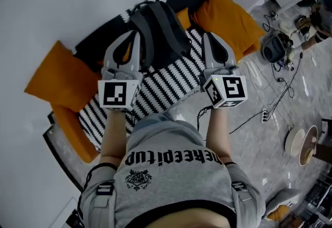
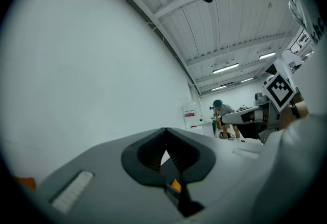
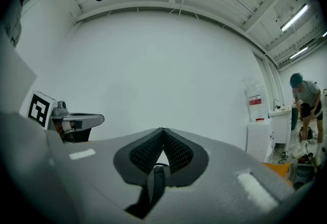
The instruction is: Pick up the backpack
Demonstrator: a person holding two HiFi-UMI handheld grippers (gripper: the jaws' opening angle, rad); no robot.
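A dark grey backpack (image 1: pixel 158 32) hangs between my two grippers, above the striped sofa seat (image 1: pixel 171 84). My left gripper (image 1: pixel 136 36) is at the pack's left side and my right gripper (image 1: pixel 207 37) at its right. In the left gripper view the left gripper (image 2: pixel 166 136) is shut on a black strap with an orange tab (image 2: pixel 179 192) that hangs down below the jaws. The right gripper (image 3: pixel 163 133) is likewise shut on a grey strap (image 3: pixel 153 187). Both gripper views look over the pack at a white wall, so the pack's body is hidden there.
Orange cushions (image 1: pixel 57 79) (image 1: pixel 228 14) lie at both ends of the sofa. Cables and a power strip (image 1: pixel 267 112) run over the floor at the right, by a dark helmet-like object (image 1: pixel 272 48). A person (image 3: pixel 306 100) bends over at the room's far side.
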